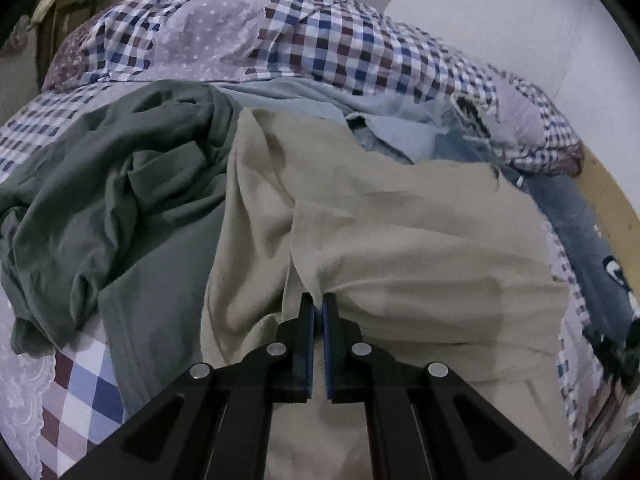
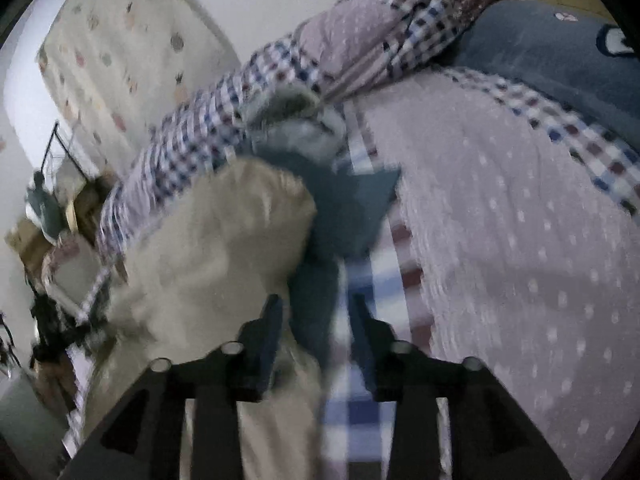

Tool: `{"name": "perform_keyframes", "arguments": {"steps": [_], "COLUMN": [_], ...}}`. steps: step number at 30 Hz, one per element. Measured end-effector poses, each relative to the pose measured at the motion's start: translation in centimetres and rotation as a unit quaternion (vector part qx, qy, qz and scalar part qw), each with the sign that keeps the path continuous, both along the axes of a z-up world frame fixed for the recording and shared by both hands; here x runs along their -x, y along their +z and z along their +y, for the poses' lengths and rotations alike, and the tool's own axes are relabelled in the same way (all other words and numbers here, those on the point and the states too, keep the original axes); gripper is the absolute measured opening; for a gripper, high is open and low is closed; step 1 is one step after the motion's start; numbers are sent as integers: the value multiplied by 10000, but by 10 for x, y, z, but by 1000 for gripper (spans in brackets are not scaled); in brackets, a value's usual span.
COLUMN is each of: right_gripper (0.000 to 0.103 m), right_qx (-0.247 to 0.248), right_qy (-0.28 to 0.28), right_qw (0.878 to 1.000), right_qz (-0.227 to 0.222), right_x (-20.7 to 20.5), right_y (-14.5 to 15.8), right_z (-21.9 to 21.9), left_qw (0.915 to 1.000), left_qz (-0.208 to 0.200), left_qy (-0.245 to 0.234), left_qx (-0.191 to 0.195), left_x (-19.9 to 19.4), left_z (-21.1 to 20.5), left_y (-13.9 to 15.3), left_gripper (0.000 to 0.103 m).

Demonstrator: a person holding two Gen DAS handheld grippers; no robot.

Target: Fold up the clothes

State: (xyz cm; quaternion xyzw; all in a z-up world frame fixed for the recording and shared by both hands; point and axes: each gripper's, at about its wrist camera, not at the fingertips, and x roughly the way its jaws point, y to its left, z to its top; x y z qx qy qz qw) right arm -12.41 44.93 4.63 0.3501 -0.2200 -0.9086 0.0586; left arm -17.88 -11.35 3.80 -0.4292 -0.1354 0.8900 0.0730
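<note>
Nearest the left wrist camera, the left gripper (image 1: 319,300) pinches a fold of the beige cotton garment (image 1: 400,240) between nearly touching jaws, with the crumpled grey-green shirt (image 1: 120,200) just beside it on the checked patchwork bedspread (image 1: 340,40). In the blurred right wrist view, the right gripper (image 2: 316,312) stands wide, holding nothing. Beyond lie a dusty blue garment (image 2: 352,200) and a blue pillow (image 2: 540,52); no writing is legible.

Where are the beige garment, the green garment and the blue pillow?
beige garment (image 1: 400,232): left wrist view, on its broad flat middle.
green garment (image 1: 120,200): left wrist view, on its crumpled folds.
blue pillow (image 2: 540,52): right wrist view, on its plain face.
</note>
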Motion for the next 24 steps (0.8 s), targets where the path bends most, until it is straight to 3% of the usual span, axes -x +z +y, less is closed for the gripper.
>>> {"name": "perform_keyframes", "arguments": {"steps": [3,6,9,16,17,18,21,24], "right_gripper": [41,40,40,38,27,5,3,3], "right_qx": [-109,-721,-1206,-1448,-1420,-1384,-1823,-2262], "right_qy": [349,791,1057,1246,1257,1266,1080,495], "right_qw": [9993,9941,9857,9751,9753,9757,9735,9716], "right_qz": [72,-162,-525,-1123,-1132,-1135,-856,-483], "right_x": [50,107,154,201,204,207,204,199], "right_y": [25,33,26,-12,-14,-14,3,36], "right_z": [-12,-32,-41,-45,-45,-47,-53,-52], "left_qw": [9999,9998,9994,9985,9984,9984,9980,9945], "left_qz": [76,159,221,289,292,299,474,967], "left_qy": [-61,-119,-121,-180,-193,-208,-181,30], "left_qx": [-52,-94,-230,-428,-441,-436,-372,-409], "left_x": [-3,-6,-9,-13,-13,-12,-17,-34], "left_z": [-2,-2,-6,-12,-13,-14,-15,-21], "left_y": [2,3,1,-7,-9,-10,-9,3], "left_gripper": [2,2,2,2,2,2,2,2]}}
